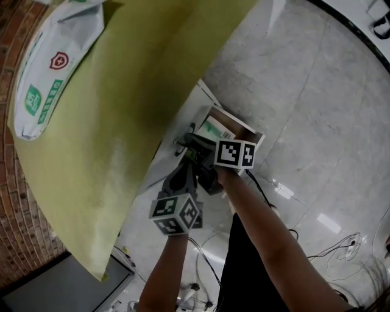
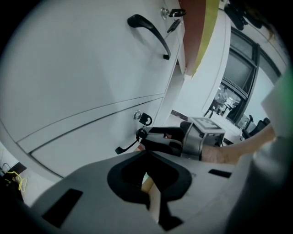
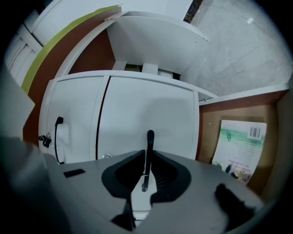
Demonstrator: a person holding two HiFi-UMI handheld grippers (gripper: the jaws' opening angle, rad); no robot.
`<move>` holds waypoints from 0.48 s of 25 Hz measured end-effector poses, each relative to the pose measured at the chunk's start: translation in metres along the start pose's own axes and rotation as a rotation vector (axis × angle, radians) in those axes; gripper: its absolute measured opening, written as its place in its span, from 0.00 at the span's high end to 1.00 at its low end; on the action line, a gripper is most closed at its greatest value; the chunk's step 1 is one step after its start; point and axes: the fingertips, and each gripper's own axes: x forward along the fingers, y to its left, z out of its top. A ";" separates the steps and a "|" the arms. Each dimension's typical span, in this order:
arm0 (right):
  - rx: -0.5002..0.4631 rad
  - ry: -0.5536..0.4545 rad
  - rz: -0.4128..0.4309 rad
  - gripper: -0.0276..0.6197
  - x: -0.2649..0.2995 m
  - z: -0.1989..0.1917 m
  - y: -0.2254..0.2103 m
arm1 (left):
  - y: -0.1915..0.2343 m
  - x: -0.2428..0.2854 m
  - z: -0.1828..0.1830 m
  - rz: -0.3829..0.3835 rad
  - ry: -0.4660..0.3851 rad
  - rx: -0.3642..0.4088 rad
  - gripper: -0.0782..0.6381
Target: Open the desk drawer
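Observation:
Below the yellow-green desk top [image 1: 122, 122] stands a white drawer unit [image 3: 146, 105]. My right gripper [image 3: 146, 157] is shut on a black drawer handle [image 3: 149, 141], the bar running straight between its pads. From the left gripper view, the right gripper [image 2: 142, 137] sits at that handle [image 2: 126, 147], just below a lock with a key tag [image 2: 143, 119]. My left gripper [image 2: 147, 176] hangs a little back from the fronts, shut and empty. In the head view the right gripper [image 1: 189, 145] is ahead of the left gripper [image 1: 184, 170].
Another black handle [image 2: 149, 29] and a keyed lock [image 2: 171, 13] sit on the drawer front above. One drawer [image 1: 244, 128] stands open with a green-and-white booklet [image 3: 240, 146] inside. A white printed sack [image 1: 55, 67] lies on the desk. Cables [image 1: 341, 247] trail over the marble floor.

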 end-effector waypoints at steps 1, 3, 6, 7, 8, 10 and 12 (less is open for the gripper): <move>0.007 -0.006 -0.006 0.89 0.000 0.000 -0.001 | -0.001 0.000 0.000 0.000 0.000 -0.003 0.88; 0.021 -0.016 -0.009 0.91 0.000 0.000 -0.001 | -0.002 0.000 0.000 -0.002 -0.004 -0.008 0.88; 0.041 -0.028 0.001 0.92 -0.001 0.001 -0.001 | -0.003 0.000 0.002 -0.003 -0.013 -0.025 0.88; 0.041 -0.029 0.001 0.92 -0.001 0.001 -0.001 | -0.003 0.000 0.002 -0.003 -0.013 -0.027 0.88; 0.036 -0.028 -0.001 0.92 -0.001 0.001 -0.001 | -0.003 0.000 0.001 -0.003 -0.011 -0.025 0.88; 0.024 -0.022 -0.005 0.92 -0.001 0.000 -0.001 | -0.002 -0.001 -0.001 0.000 -0.007 -0.020 0.88; 0.020 -0.014 -0.003 0.92 -0.001 0.000 0.000 | -0.001 -0.002 -0.002 0.007 -0.006 -0.024 0.88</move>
